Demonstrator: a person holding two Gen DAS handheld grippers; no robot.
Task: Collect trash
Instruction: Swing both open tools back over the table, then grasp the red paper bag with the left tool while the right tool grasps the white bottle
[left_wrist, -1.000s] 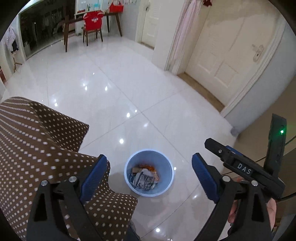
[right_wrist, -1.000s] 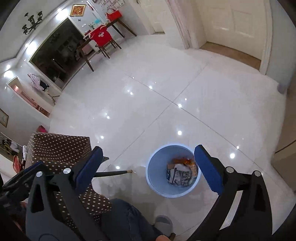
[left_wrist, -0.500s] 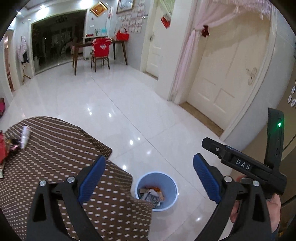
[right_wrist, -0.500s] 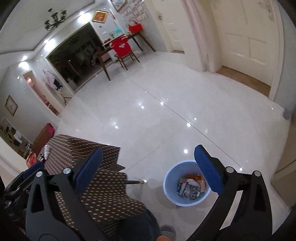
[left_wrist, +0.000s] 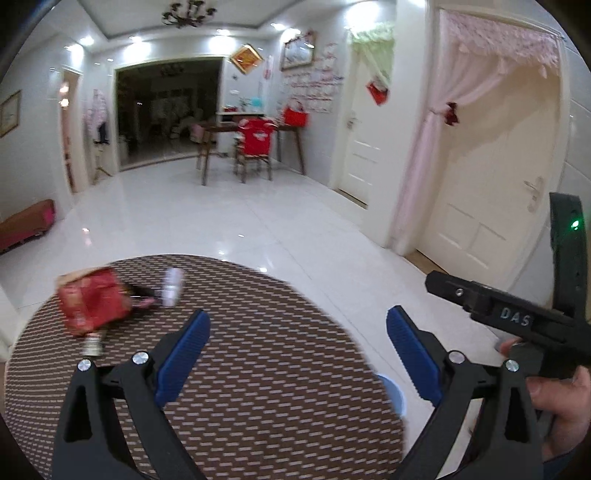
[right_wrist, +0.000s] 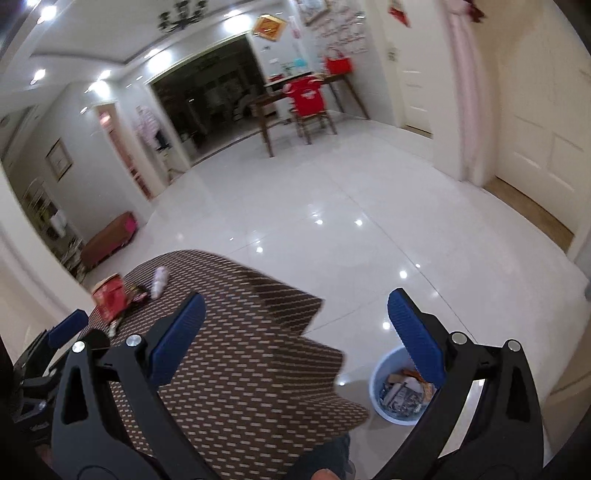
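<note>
trash on your table: red packet and a white tube (blurred).
your left gripper and right gripper both gape, holding nothing.

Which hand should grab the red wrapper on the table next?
Probably the left. The left tongs hang open over the table, with the red wrapper just ahead. The right tongs are open too, but sit nearer the bin.

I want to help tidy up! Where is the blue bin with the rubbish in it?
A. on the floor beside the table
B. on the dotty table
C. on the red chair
A: the blue bin stands on the white floor, beside the table.
</note>
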